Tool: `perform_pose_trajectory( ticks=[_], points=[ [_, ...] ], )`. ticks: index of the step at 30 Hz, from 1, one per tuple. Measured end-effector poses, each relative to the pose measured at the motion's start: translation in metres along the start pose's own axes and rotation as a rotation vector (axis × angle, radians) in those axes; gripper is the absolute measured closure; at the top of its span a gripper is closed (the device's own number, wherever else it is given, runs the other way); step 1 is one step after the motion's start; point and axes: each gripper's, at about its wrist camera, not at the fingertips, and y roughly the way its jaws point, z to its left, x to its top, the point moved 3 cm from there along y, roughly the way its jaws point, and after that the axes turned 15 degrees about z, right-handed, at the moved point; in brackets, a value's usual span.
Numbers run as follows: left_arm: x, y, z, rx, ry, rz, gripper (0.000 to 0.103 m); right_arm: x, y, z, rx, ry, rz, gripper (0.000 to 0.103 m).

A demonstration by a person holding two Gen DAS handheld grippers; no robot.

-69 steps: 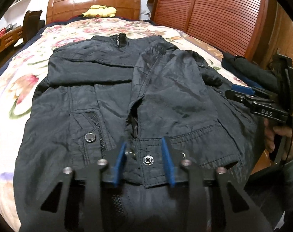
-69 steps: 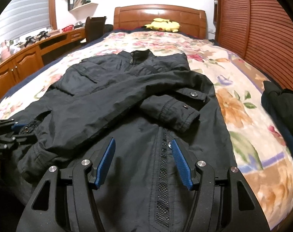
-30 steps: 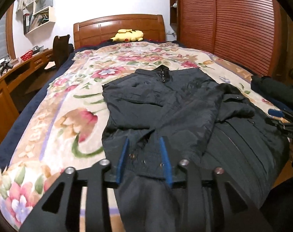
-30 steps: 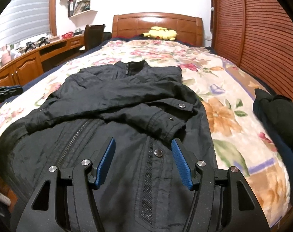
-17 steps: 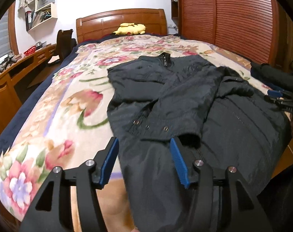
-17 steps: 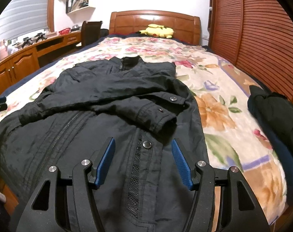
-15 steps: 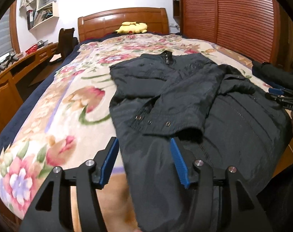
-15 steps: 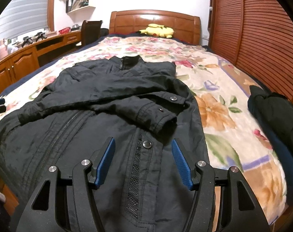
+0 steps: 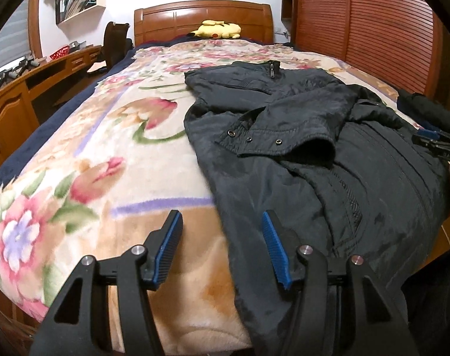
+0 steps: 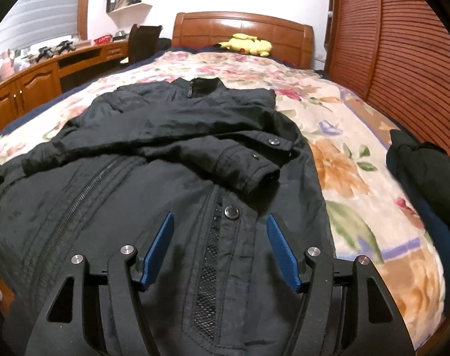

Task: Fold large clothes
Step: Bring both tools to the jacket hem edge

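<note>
L gripper (image 9: 222,243) was pinching the sleeve cuff (image 9: 287,139) a sec ago; now let go, jaws spread, empty, sitting lower over the jacket's left hem edge and blanket (image 9: 85,160). Cuff now lies across the jacket (image 9: 358,184) front. R gripper (image 10: 219,243) barely shifted, jaws opening, nothing clamped, hovering over the snap placket. Jacket flat on bed, collar toward headboard (image 10: 242,29). No containers w/ contents that I can make out.

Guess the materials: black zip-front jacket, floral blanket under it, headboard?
Black zip-front jacket: thin woven synthetic, probably nylon, going by the faint sheen and fine creases; metal snaps.
Floral blanket: plush fleece, fuzzy matte nap.
Headboard: glossy varnished wood, with glare.
</note>
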Motion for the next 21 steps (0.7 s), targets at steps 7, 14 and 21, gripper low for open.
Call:
perform_pose_trajectory(
  ticks=[7, 14, 21],
  points=[
    [-0.005, 0.001, 0.001, -0.013, -0.007, -0.014, 0.048, -0.007, 0.021, 0.003, -0.022, -0.019, 0.058, 0.036],
    [-0.014, -0.005, -0.001, 0.002, 0.005, -0.024, 0.048, -0.007, 0.019, -0.001, -0.005, -0.016, 0.068, 0.036],
    [-0.024, -0.013, -0.003, -0.025, -0.007, -0.028, 0.048, -0.01, -0.01, -0.021, -0.071, -0.056, 0.069, 0.036]
  ],
)
